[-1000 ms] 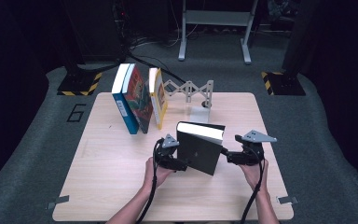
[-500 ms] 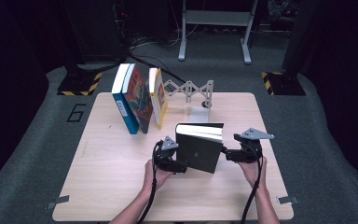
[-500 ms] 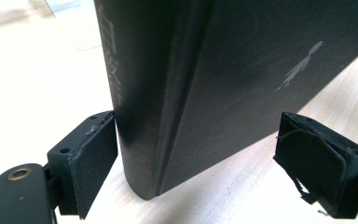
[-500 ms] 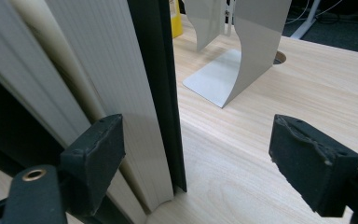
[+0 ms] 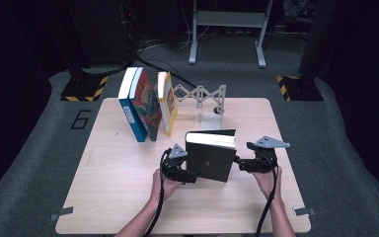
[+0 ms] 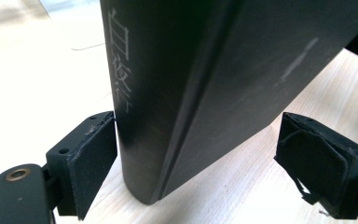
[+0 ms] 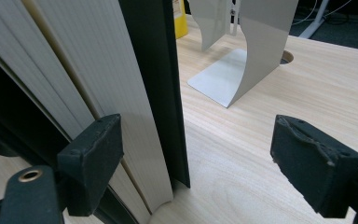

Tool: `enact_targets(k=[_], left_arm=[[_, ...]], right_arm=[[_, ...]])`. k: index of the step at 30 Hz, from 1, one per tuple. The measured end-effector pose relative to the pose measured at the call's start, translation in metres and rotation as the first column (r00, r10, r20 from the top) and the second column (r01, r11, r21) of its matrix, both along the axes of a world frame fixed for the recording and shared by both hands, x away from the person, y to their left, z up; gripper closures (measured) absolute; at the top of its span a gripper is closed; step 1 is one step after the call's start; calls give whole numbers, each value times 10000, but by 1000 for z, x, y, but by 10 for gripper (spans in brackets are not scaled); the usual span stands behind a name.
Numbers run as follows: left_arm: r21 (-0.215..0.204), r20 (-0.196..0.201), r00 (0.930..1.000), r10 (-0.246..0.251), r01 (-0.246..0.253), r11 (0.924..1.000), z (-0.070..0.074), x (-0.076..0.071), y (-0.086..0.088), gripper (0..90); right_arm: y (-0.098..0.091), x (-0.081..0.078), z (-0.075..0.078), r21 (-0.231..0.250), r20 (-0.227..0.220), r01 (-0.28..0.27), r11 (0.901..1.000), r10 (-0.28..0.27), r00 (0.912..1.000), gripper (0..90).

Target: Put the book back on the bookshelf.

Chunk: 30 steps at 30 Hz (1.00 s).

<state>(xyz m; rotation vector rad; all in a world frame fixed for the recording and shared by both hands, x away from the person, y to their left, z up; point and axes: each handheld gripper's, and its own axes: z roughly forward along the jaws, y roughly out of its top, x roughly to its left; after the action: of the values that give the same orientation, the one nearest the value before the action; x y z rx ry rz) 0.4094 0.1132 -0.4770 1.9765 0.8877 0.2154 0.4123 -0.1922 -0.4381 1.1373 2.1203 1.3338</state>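
Where dark floor (image 5: 39,148) surrounds, pale wooden table (image 5: 118,187), seemingly bare-fronted.

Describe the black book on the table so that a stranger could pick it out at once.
On the light wooden table, look at the near half, between the person's two hands. There the black book stands upright on its lower edge, with the left tool at its spine and the right tool at its page edge. Unlike the colourful books leaning together farther back, it is plain black and stands alone.
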Motion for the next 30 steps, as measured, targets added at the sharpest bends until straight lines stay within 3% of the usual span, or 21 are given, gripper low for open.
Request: enact_targets(k=[4,12,21,26,30], left_arm=[[-119,-183,9997,136,-138,9998,0,-3,1,120],[170,-9,9997,240,-240,9996,2,-5,0,123],[132,55,9994,344,-345,9993,2,-12,2,132],[167,28,9993,365,-366,9992,3,-15,2,130],[174,89,9993,359,-361,9992,2,-18,3,130]], right_arm=[[1,3,2,-164,-62,33,9999,-34,10000,170],[3,7,5,-322,-139,-17,9995,13,9999,173],[5,14,3,-154,-162,-81,9998,78,9998,174],[7,15,6,-381,-156,-84,9992,78,9998,179],[8,17,5,-284,-182,-128,9995,123,9998,175]])
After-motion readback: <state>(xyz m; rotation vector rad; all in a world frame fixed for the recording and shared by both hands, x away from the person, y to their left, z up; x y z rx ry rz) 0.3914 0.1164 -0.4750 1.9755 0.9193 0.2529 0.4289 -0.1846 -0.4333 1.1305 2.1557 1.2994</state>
